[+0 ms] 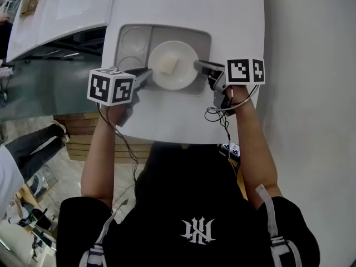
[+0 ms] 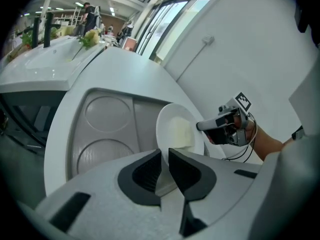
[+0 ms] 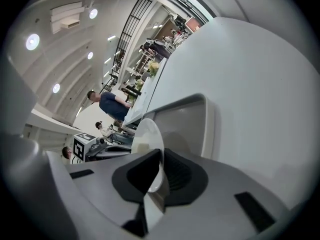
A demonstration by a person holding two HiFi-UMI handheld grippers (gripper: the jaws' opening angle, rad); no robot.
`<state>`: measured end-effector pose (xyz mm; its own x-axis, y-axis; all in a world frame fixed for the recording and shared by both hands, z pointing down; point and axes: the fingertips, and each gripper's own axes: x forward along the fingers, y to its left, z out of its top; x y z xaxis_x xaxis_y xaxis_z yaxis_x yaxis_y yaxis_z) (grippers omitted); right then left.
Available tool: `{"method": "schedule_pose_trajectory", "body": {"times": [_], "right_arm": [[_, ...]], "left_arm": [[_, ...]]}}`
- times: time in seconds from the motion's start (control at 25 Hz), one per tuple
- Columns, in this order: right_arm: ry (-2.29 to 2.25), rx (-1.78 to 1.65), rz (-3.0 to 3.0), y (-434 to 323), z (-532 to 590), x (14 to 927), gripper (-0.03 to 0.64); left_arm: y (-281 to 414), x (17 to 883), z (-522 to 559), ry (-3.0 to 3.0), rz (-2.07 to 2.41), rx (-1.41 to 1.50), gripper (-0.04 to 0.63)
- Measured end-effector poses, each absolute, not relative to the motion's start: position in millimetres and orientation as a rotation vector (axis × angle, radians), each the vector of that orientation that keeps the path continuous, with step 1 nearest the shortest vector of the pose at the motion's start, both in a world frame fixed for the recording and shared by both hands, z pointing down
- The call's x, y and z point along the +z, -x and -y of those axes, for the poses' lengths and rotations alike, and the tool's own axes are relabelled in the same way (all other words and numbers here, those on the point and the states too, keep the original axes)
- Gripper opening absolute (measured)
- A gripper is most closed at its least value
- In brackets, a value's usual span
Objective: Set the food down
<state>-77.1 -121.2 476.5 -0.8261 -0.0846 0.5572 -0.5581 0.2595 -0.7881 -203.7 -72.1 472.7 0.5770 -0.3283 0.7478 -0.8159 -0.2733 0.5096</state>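
- In the head view the white plate sits mid-frame over the large compartment of the grey tray, carrying the pale food block.
- The left gripper is clamped on the plate's left rim and the right gripper on the opposite rim, probably to keep it level.
- I can't tell whether it touches the tray.

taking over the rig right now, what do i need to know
Left gripper: shut on the plate's left rim.
Right gripper: shut on its right rim.
Plate, with a pale food block, is over the tray's large compartment; whether it rests there is unclear.
Done: plate brought to the tray.
To do: lower it flat, open both grippers, back off.
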Motion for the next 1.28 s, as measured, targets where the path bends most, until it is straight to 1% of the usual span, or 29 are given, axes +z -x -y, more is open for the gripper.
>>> {"method": "schedule_pose_trajectory", "body": {"times": [0.48,0.88,1.04,1.28], "right_arm": [[-0.651,1.543,2.109,74,121,484,0.02],[-0.689,1.399,2.118,74,123,487,0.02],[-0.697,1.294,2.122,73,124,490,0.023],[-0.7,1.072,2.128,75,127,492,0.046]], "left_arm": [[200,484,74,-1.869,0.937,0.779,0.044],[199,490,76,-1.872,0.959,0.853,0.044],[198,492,76,-1.875,0.968,0.879,0.046],[197,494,79,-1.886,0.997,0.969,0.046]]}}
